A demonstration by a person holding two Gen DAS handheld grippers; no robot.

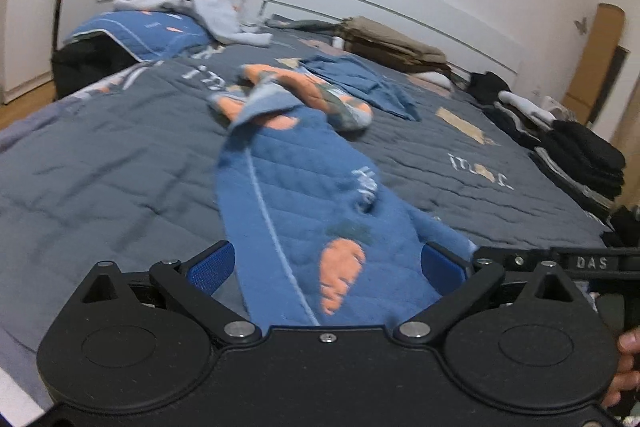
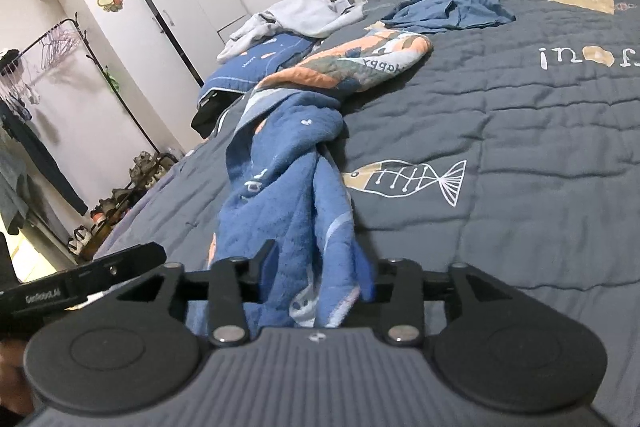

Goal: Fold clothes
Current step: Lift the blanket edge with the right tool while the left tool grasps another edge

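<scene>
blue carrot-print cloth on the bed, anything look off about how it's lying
Yes. The blue quilted carrot-print cloth lies twisted into a rope on the grey quilted bedspread, its far end flipped over, not flat for folding.

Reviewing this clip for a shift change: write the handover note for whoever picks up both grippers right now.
Left gripper: jaws wide, blue carrot-print blanket lying between them, not pinched.
Right gripper: jaws part open around the same blanket's bunched end; grip uncertain.
Blanket lies twisted in a long rope across the grey bedspread.
Done: nothing folded on it yet.
Left: spread it flat, fold it, then the crumpled blue garment and pale grey garment.
</scene>
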